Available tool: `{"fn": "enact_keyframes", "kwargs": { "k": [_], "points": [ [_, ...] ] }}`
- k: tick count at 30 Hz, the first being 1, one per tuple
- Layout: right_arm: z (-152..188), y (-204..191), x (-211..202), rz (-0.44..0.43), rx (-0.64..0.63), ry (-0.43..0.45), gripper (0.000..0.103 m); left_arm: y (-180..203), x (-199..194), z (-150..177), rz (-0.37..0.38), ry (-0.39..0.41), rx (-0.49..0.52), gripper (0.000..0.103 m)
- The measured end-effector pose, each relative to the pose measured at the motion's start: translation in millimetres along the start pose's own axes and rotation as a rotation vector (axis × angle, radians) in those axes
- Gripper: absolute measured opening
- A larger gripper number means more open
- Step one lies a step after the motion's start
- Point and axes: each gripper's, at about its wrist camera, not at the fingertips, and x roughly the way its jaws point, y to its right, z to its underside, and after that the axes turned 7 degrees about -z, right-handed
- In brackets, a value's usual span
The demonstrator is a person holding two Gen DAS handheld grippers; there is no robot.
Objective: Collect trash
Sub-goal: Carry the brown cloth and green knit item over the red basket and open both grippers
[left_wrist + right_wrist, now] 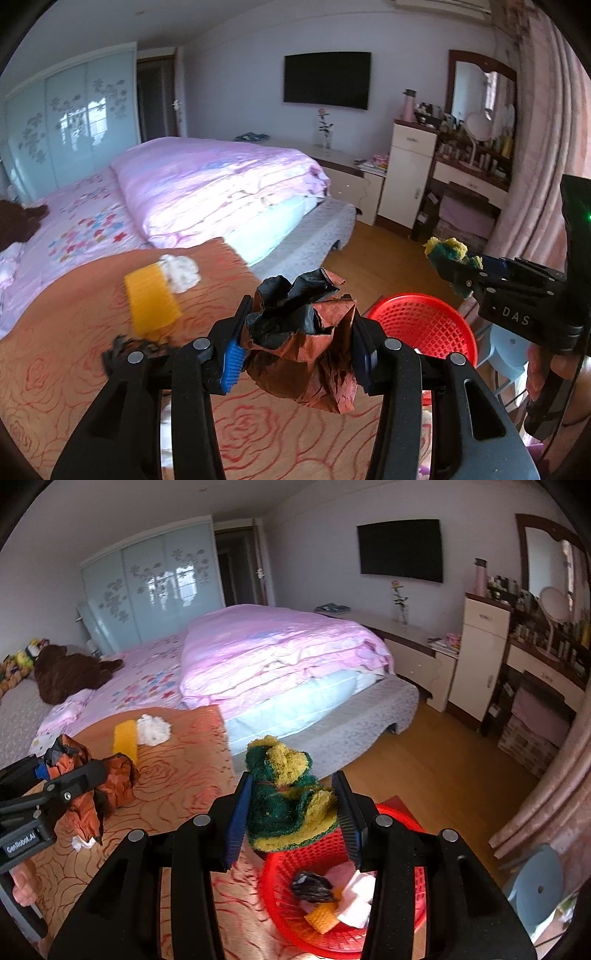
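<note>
My left gripper (299, 350) is shut on a crumpled brown and black paper wad (306, 354), held above the orange rose-patterned bedspread (74, 369); it also shows in the right wrist view (110, 782). My right gripper (291, 812) is shut on a green and yellow scouring sponge (288, 805), held over the red mesh basket (406, 915), which holds several trash pieces. In the left wrist view the sponge (452, 254) hangs above the basket (424, 325). A yellow sponge (149, 299) and a white tissue wad (183, 271) lie on the bedspread.
A folded pink duvet (214, 184) lies on the bed. A small white scrap (83, 843) and a dark scrap (114, 350) lie on the bedspread. A light blue stool (535, 878) stands right of the basket. A dresser (469, 177) and pink curtain (535, 166) stand at right.
</note>
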Motion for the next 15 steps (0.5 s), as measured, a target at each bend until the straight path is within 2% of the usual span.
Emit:
{"fn": "enact_keyframes", "kwargs": {
  "k": [15],
  "points": [
    [18.9,50.7,-9.2,0.084,0.085,-0.014,0.043,53.9,27.1,1.5,0.072,-0.034,0.084,0.045]
  ]
}}
